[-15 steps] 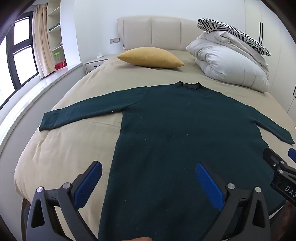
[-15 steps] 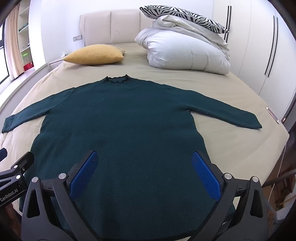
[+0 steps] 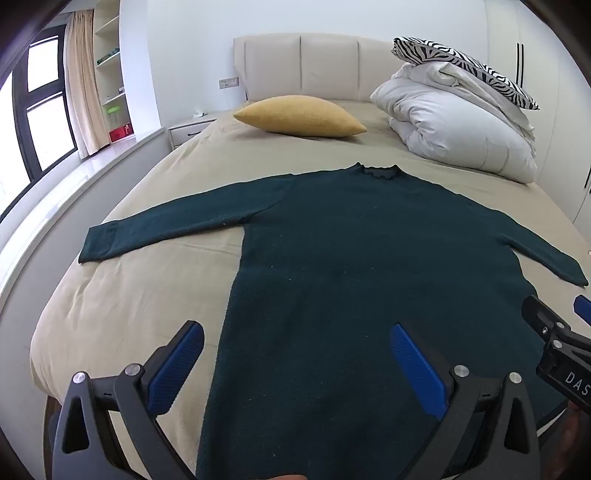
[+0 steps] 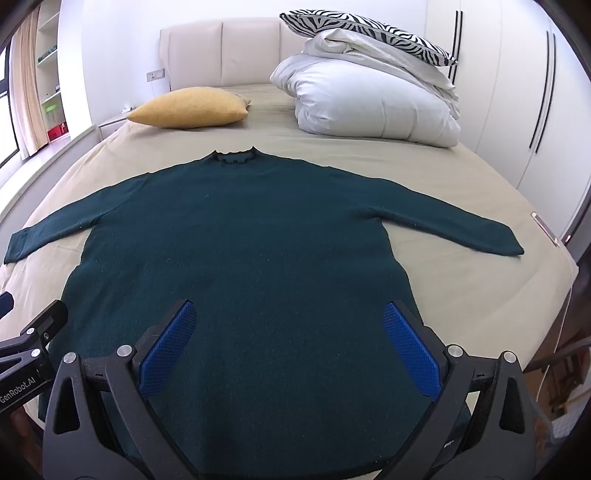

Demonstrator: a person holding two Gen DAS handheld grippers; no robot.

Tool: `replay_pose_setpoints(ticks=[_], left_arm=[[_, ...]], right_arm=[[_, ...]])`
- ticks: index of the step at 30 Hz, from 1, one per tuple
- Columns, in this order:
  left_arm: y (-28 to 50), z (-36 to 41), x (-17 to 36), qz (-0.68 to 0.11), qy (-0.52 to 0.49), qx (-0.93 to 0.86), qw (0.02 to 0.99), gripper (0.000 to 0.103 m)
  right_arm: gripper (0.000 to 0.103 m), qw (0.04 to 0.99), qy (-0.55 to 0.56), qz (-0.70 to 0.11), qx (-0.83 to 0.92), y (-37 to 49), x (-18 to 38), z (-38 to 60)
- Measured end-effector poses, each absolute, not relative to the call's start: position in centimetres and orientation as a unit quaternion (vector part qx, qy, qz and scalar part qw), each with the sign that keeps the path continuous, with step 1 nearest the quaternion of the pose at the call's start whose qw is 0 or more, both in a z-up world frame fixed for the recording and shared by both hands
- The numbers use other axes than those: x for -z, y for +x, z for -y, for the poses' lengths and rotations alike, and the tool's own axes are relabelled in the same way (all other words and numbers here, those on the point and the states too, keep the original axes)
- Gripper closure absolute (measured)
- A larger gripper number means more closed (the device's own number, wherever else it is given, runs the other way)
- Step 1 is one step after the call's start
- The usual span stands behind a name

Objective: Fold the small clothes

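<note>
A dark teal knitted long-sleeved sweater (image 3: 362,266) lies spread flat on the beige-sheeted bed (image 3: 140,302), front down or up I cannot tell, its frilled collar (image 4: 234,157) pointing toward the padded cream headboard (image 3: 314,66) and its hem at the near edge of the mattress. Both sleeves stretch out to the sides: the left sleeve (image 3: 173,229) runs out toward the window side, the right sleeve (image 4: 454,230) toward the wardrobe side, each cuff resting on the bare sheet.

Over the near part of the sweater, the left gripper (image 3: 295,354) hangs with its blue-padded fingers (image 3: 177,365) spread wide, nothing between them; one pad sits over the sheet just beside the sweater's left edge, the other over the knit. Whether it touches the fabric I cannot tell. Next to it, the right gripper (image 4: 295,336) also stands fully spread and empty, both blue pads (image 4: 410,350) over the lower body of the sweater, the outer one near its right edge. Each gripper's black frame shows at the edge of the other's view.

Up at the head of the bed, a mustard-yellow cushion (image 3: 299,116) lies on the sheet, well apart from the collar. Beside it a folded white duvet (image 4: 373,99) is heaped, with a zebra-striped pillow (image 4: 362,27) on top.
</note>
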State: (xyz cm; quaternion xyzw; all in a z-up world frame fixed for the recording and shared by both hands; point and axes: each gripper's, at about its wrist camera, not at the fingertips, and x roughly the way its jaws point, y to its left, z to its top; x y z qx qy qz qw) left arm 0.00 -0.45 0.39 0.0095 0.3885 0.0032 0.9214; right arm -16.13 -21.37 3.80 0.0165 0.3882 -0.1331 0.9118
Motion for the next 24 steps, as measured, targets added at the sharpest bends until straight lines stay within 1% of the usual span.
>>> replay_pose_setpoints(ticks=[24], left_arm=[[-0.04,0.31,-0.34,-0.388,0.008,-0.002,0.921,0.0]], right_arm=[[0.0,0.911,0.018,-0.391,0.13,-16.32,-3.31,21.48]])
